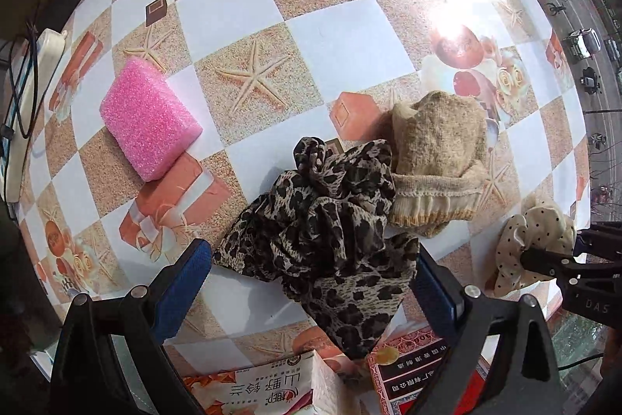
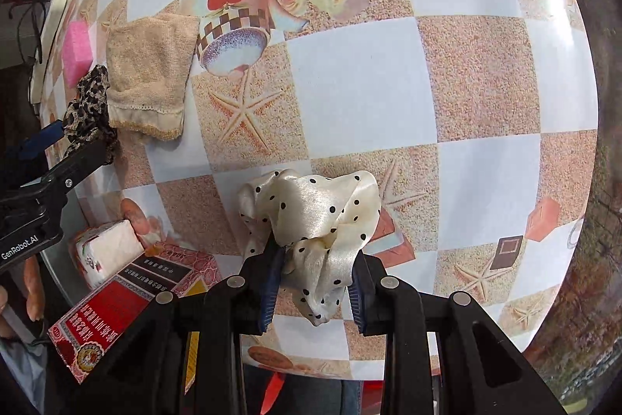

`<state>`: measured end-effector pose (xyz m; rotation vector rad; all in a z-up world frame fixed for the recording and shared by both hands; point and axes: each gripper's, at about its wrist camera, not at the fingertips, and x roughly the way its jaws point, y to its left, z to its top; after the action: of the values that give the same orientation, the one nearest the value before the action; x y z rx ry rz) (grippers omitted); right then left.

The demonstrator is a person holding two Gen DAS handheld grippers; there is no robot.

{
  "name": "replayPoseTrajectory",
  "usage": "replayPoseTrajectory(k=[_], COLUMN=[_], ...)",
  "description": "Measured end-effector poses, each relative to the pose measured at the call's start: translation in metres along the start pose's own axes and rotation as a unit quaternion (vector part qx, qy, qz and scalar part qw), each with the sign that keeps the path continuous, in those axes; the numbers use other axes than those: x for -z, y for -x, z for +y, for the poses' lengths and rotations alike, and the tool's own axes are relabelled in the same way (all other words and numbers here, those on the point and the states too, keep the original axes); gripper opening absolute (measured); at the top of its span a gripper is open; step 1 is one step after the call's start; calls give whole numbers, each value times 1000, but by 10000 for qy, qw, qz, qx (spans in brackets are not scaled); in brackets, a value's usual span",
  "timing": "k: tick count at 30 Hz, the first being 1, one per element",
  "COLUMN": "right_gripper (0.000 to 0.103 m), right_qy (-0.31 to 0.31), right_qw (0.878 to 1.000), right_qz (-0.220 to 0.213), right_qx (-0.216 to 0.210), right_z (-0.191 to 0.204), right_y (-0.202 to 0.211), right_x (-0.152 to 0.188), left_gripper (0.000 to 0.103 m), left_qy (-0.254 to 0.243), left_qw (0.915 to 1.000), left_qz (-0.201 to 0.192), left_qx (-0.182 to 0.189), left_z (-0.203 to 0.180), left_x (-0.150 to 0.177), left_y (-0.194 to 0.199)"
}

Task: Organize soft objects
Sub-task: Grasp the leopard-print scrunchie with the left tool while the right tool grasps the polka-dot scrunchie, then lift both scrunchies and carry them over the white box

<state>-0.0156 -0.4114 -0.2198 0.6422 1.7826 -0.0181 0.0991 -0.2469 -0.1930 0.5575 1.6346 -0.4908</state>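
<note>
— Where do you stand right now?

— Your right gripper [image 2: 315,271] has its pads pinched on the cream polka-dot scarf [image 2: 311,216], bunched low over the table [image 2: 350,65]. Your left gripper [image 1: 311,282] is spread wide, a blue pad on either side of the leopard-print scarf [image 1: 322,232], not pressing it.

— So which step is this?

— The pick-up, I'd judge. That leopard-print scarf lies against the beige knit cloth [image 1: 435,158] (the pink sponge [image 1: 149,121] sits well apart).

— And next?

— Close the left on the scarf's bulk only, keeping the pads off the knit cloth, then lift both.
</note>
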Motion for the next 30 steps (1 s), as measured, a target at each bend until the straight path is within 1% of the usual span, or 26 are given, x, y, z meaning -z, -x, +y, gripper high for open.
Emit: replayPoseTrajectory(k=[3,4,5,6,7,8,9,11,12,15,17,19,23,25,26,27,30], right_gripper=[32,32,32,32,32,32,32,31,26,25,25,25,24,24,24,25,25], right_qy=[6,27,49,64,79,103,125,160,172,163,135,81,-43,-80,-90,-84,-59], right_qw=[9999,9999,9998,9997,9996,9993,9991,9983,9978,9965,9957,9952,9941,9935,9931,9927,9914], right_qz=[-97,-129,-165,-216,-281,-346,-412,-558,-630,-817,-913,-970,-1079,-1133,-1166,-1200,-1306], right_qx=[-45,-43,-35,-26,-18,-2,22,70,76,68,61,28,-14,-21,-17,-23,-50], right_z=[0,1,2,1,1,5,6,9,12,13,19,17,14,10,11,3,7], right_y=[0,0,0,2,2,3,4,7,15,23,28,30,34,43,46,49,57], right_x=[4,4,6,6,5,10,15,20,21,29,29,33,43,50,54,61,73], left_gripper=[97,95,88,77,71,61,48,46,46,46,46,46,46,46,46,46,47], left_qy=[137,182,228,284,327,331,323,359,361,314,256,244,380,447,481,511,587], left_qw=[9996,9993,9990,9986,9985,9988,9990,9992,9993,9985,9972,9956,9926,9912,9906,9901,9890], left_qz=[264,326,386,417,416,356,292,134,-23,-444,-668,-848,-1075,-1156,-1185,-1209,-1242], left_qx=[-15,-2,68,135,150,85,96,134,88,-66,-208,-313,-423,-472,-482,-497,-546], left_z=[8,11,14,16,18,19,20,23,24,24,23,22,28,30,30,27,33], left_x=[-4,-5,-5,-6,-5,-5,-4,2,4,14,22,32,51,64,68,79,90], left_y=[-14,-17,-19,-20,-20,-18,-16,-9,-3,17,30,43,64,71,74,78,87])
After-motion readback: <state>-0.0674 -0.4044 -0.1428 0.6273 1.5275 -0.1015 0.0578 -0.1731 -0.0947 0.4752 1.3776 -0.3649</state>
